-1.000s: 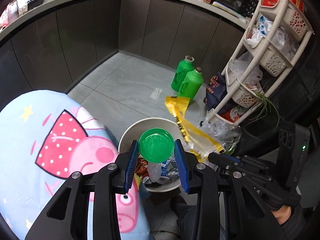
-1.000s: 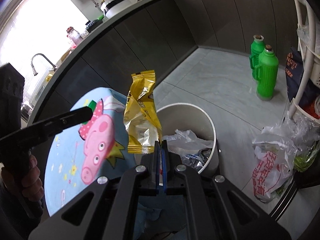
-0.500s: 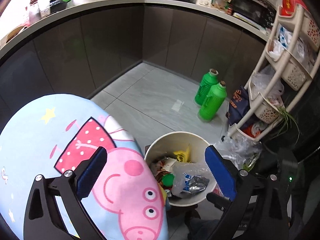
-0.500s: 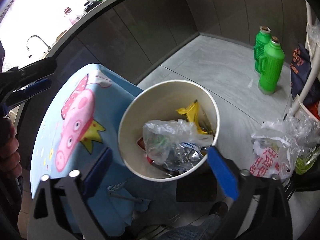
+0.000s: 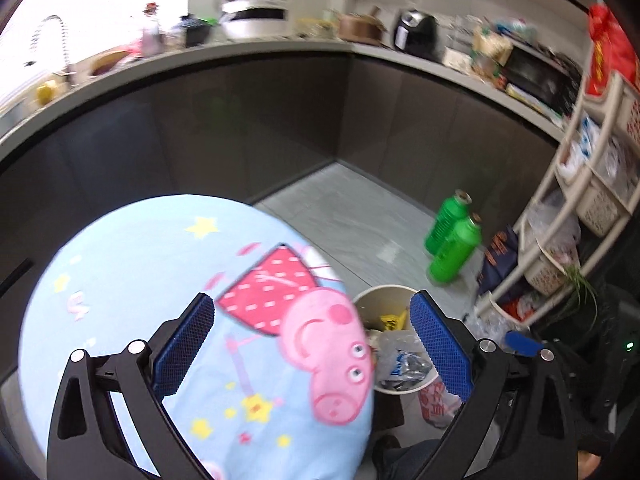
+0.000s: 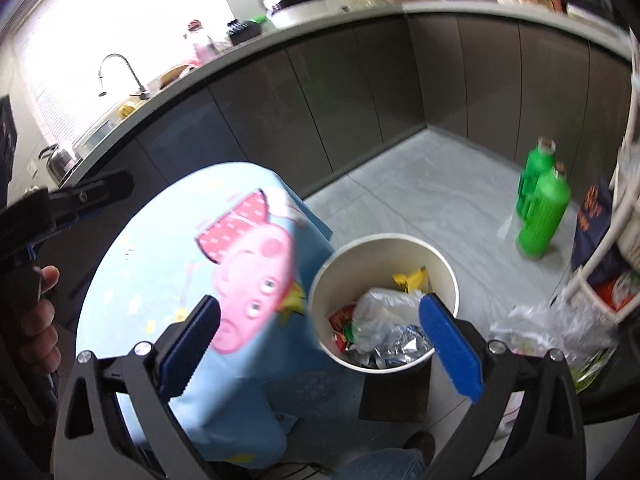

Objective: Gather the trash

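Kitchen floor, trash bin (image 6: 384,300), both grippers' jaws wide apart, holding nothing

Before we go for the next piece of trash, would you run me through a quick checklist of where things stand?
1. Left gripper open and empty: ok.
2. Right gripper open and empty: ok.
3. Yellow wrapper inside the bin, not on the floor: ok.
4. Room left in the bin: ok, the clear plastic bag and foil sit below the rim.
5. Next trash item located: cannot tell; none shows on the tablecloth, and the view is blurred.
6. Green bottles upright and apart from the bin: ok.
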Motion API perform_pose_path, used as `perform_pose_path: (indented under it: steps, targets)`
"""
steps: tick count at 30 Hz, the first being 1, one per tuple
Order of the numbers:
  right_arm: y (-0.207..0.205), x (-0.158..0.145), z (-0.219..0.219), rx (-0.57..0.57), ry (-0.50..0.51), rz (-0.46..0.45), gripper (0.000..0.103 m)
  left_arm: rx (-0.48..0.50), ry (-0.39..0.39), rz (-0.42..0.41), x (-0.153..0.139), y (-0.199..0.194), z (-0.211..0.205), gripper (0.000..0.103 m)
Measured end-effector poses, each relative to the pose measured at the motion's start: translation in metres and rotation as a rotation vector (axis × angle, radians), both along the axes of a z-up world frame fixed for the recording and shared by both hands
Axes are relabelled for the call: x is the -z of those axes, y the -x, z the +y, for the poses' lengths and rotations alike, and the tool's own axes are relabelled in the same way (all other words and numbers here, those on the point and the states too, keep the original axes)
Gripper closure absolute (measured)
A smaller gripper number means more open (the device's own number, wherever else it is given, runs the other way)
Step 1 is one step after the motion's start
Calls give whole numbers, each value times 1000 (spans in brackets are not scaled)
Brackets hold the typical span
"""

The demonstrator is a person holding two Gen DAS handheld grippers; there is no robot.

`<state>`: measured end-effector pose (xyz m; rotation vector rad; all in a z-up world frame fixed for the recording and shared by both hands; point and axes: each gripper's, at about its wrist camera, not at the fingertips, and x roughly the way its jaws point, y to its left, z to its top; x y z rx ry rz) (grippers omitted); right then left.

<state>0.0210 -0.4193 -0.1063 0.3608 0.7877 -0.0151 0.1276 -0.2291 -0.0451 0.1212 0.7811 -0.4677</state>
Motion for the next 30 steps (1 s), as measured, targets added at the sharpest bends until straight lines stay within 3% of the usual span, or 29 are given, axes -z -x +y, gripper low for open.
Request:
perform_pose_path:
  steps: [5, 12, 22, 30]
  targets:
    - [13, -47, 35, -15, 66, -19, 3, -138, 9, -30, -30, 31, 59, 8]
    - [28, -92, 98, -72, 104, -30, 3, -301, -121, -35, -38, 73, 117, 8]
    - [39, -88, 178, -178, 193, 28, 3, -415, -123, -32, -41, 118, 189, 8]
    - [43, -86, 200, -209, 236, 55, 3, -430, -97, -18, -44, 132, 210, 8]
